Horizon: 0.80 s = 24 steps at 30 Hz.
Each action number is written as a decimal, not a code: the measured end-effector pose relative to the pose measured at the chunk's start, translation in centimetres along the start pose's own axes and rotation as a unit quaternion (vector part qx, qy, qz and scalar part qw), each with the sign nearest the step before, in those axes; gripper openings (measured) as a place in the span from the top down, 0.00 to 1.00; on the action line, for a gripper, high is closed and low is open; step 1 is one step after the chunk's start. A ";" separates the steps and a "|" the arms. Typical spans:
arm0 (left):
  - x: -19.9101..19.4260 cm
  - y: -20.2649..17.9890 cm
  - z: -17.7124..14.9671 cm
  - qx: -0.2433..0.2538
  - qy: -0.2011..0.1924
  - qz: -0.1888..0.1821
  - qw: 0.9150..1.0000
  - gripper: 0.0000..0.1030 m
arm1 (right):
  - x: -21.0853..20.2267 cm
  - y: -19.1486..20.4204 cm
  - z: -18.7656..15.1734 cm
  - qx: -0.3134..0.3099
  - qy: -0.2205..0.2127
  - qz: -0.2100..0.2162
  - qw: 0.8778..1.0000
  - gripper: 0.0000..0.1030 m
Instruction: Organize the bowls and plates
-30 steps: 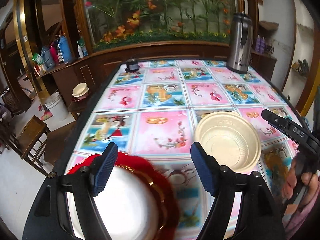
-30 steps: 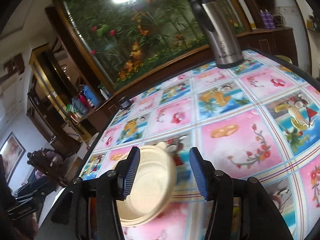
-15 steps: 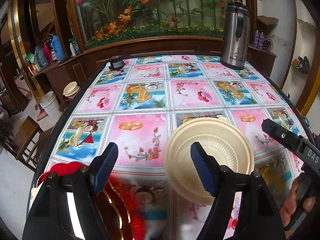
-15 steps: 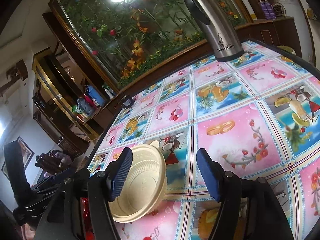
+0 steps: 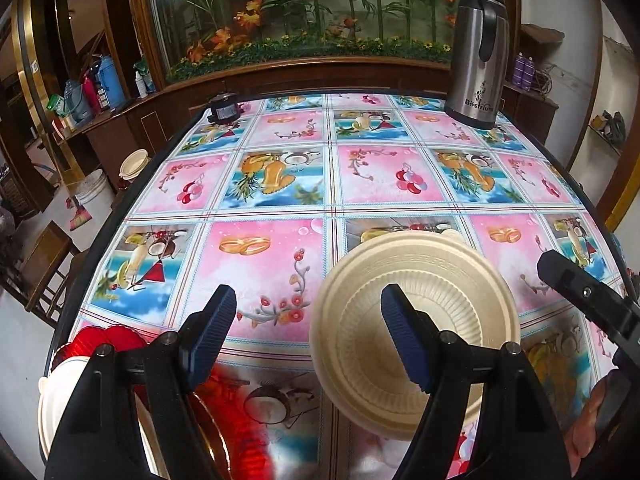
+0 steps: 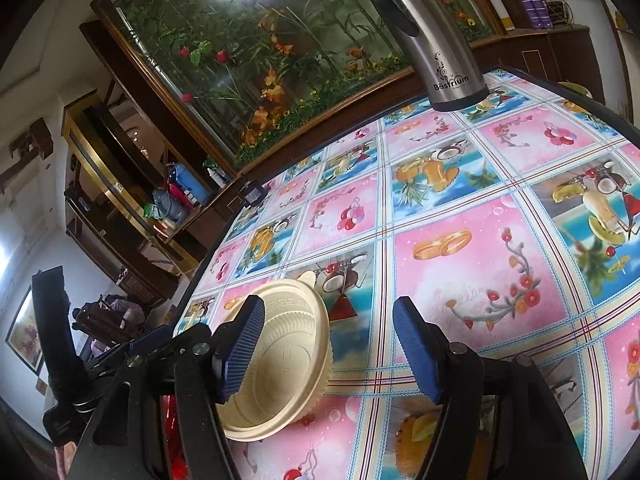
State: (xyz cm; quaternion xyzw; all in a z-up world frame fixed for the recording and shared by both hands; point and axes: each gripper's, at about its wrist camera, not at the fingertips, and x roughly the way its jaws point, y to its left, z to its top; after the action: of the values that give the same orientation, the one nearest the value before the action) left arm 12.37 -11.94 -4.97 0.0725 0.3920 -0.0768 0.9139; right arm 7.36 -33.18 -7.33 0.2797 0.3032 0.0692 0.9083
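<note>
1. Left wrist view: the left gripper (image 5: 308, 336) stands wide open with nothing between its blue pads; its right pad overlaps the cream bowl (image 5: 416, 332), which rests upright on the patterned tablecloth (image 5: 280, 256) at about 4 o'clock.
2. Only this view shows the red plate (image 5: 100, 340) at 8 o'clock, a pale dish (image 5: 52, 400) lying on it, and part of the right gripper (image 5: 588, 296) at 3 o'clock with a hand (image 5: 592, 420) below it.
3. Right wrist view: the right gripper (image 6: 328, 348) is parted wide and holds nothing; the bowl (image 6: 280, 364) lies just behind its left pad at 8 o'clock, free of both pads.
4. Only this view shows the left gripper's black body (image 6: 60, 344) at 9 o'clock.
5. Both views: a steel flask (image 5: 478, 60) stands at the table's far edge, near 1 o'clock.
</note>
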 end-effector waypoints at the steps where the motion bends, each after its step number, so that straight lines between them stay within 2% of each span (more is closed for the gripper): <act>1: 0.2 -0.1 0.0 0.000 0.001 0.000 1.000 0.27 | 0.1 0.0 0.0 0.001 0.003 0.000 1.000 0.33; 24: 2.3 -0.7 -0.5 0.003 0.025 -0.001 1.000 0.27 | 1.0 0.0 -0.5 0.008 0.031 0.007 0.999 0.33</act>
State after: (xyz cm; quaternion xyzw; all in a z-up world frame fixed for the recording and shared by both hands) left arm 13.46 -12.71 -7.04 0.0769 0.4149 -0.0775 0.9033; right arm 7.86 -32.65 -8.17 0.2865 0.3297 0.0818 0.8959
